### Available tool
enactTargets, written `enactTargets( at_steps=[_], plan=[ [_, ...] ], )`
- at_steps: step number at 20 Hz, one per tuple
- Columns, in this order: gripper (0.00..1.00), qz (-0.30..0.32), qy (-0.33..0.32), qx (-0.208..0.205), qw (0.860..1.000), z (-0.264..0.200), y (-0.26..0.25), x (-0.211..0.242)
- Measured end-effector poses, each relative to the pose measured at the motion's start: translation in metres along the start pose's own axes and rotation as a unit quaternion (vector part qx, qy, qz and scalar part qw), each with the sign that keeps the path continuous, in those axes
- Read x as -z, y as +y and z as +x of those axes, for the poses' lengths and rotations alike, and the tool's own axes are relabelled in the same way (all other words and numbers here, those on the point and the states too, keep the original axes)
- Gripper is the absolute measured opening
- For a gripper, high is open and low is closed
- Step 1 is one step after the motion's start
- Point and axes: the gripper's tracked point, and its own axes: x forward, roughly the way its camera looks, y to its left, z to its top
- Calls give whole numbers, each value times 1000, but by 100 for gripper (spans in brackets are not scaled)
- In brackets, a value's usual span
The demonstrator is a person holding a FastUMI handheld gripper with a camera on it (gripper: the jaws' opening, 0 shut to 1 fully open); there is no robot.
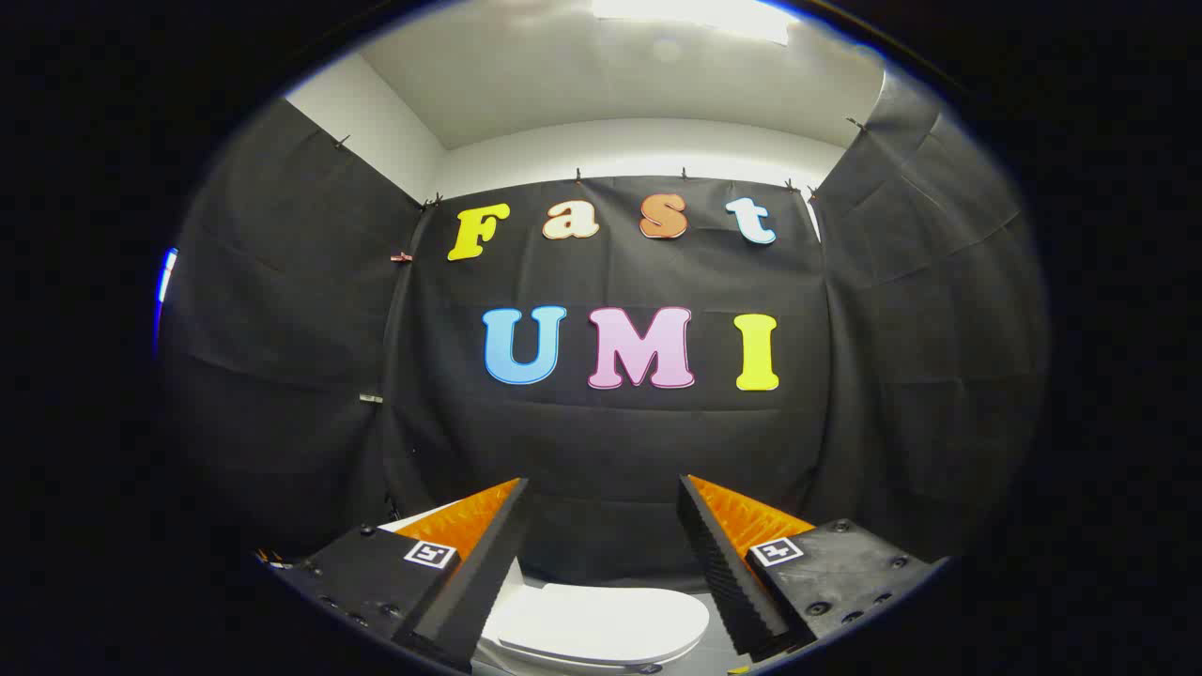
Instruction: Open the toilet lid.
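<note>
A white toilet lid [601,622] lies flat and closed, low down between and below my two fingers. My gripper [603,488] is held well above it and points at the black cloth wall beyond. Its orange-and-black fingers [488,535] stand wide apart, open, with nothing between them. A bit of white [413,518], perhaps the tank, peeks out behind the left finger.
Black cloth walls [282,376] close the booth on three sides, with white wall and a ceiling light [695,14] above. Open air lies between the fingers and the back wall.
</note>
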Motion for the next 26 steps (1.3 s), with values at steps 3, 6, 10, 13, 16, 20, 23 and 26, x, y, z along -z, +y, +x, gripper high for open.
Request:
enactTargets(
  at_steps=[3,6,10,13,16,20,23,26],
  plan=[
    [97,0,1,1,1000,1,0,0],
    [97,1,2,1,1000,1,0,1],
    [97,0,4,2,1000,2,0,2],
    [97,-1,4,2,1000,1,0,2],
    [97,-2,3,2,1000,2,1,2],
    [97,-3,2,1,1000,2,2,1],
    [97,-3,4,-3,1000,2,4,1],
    [97,-3,6,-5,1000,2,6,3]
  ],
)
